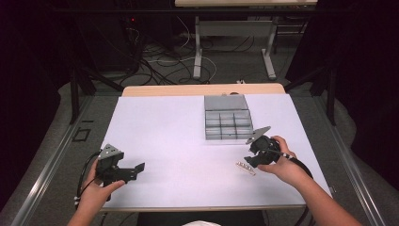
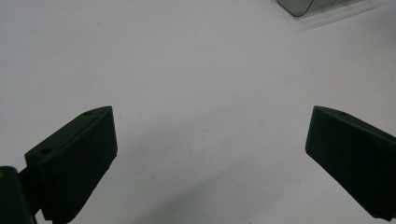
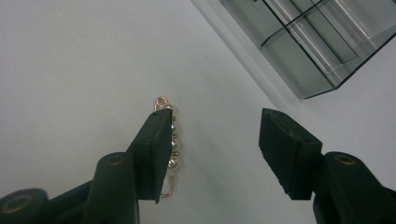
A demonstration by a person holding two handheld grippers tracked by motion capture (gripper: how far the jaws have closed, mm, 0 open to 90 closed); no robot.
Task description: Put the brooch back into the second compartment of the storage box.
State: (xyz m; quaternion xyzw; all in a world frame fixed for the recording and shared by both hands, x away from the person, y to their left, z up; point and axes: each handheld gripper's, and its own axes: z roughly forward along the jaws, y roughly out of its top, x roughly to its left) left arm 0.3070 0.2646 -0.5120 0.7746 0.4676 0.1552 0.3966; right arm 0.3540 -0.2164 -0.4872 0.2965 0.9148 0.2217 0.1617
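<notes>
Right gripper view: pearl pin between the tongs, beside one jaw.

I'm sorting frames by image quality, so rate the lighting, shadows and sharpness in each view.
High view: the white table is evenly lit, the surroundings fall to near black, and detail is soft. Left gripper view: the jaws cast a faint, diffuse shadow and their edges blur slightly. Right gripper view: the pearl pin reads fairly sharp, and the clear organizer box shows pale reflections.

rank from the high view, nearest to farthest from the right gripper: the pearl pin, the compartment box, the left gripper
1. pearl pin, on the table just left of the right gripper, at its jaws.
2. compartment box, behind it, toward the table's far edge.
3. left gripper, far across on the table's left side.
</notes>
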